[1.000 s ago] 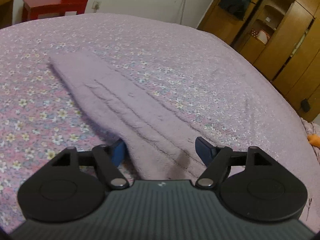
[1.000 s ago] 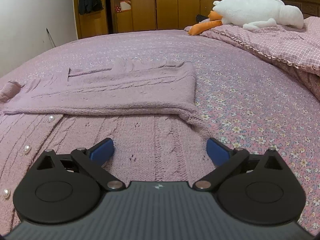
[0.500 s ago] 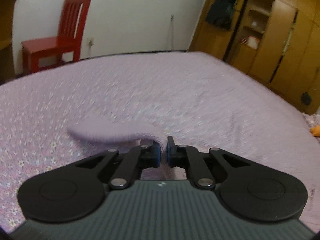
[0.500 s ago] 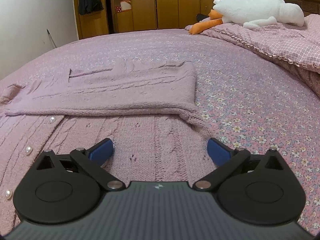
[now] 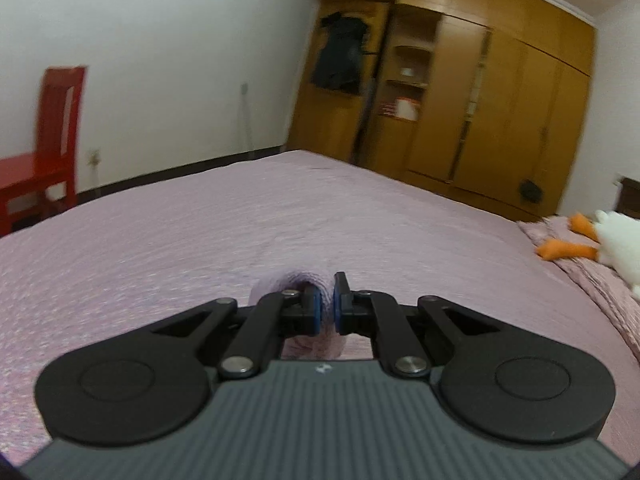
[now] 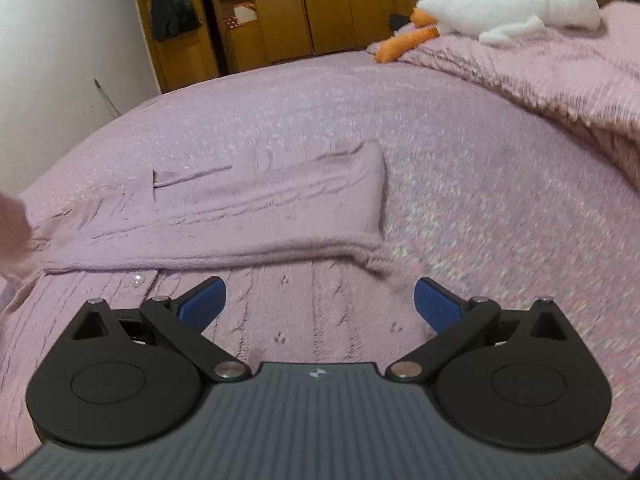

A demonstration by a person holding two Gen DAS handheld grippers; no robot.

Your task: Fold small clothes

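Ahead of the left gripper (image 5: pixel 326 312), pinched on a fold of the cardigan (image 5: pixel 310 286), the bedspread (image 5: pixel 200 240) lies flat to the far edge. A red chair (image 5: pixel 44 148) stands far left, a wardrobe (image 5: pixel 500 120) far right. The right gripper (image 6: pixel 320 300), jaws wide, hovers over the cardigan (image 6: pixel 280 208); at far right a heaped blanket (image 6: pixel 540 80) and plush goose (image 6: pixel 508 4) block the way.

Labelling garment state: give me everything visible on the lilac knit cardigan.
The lilac cable-knit cardigan lies flat on the floral purple bedspread, one sleeve folded across its body, with a pearl-like button on the front. The other sleeve, bunched into a loop, is pinched in the left claw and lifted off the bed. The right claw hangs open over the front panel; contact cannot be told.
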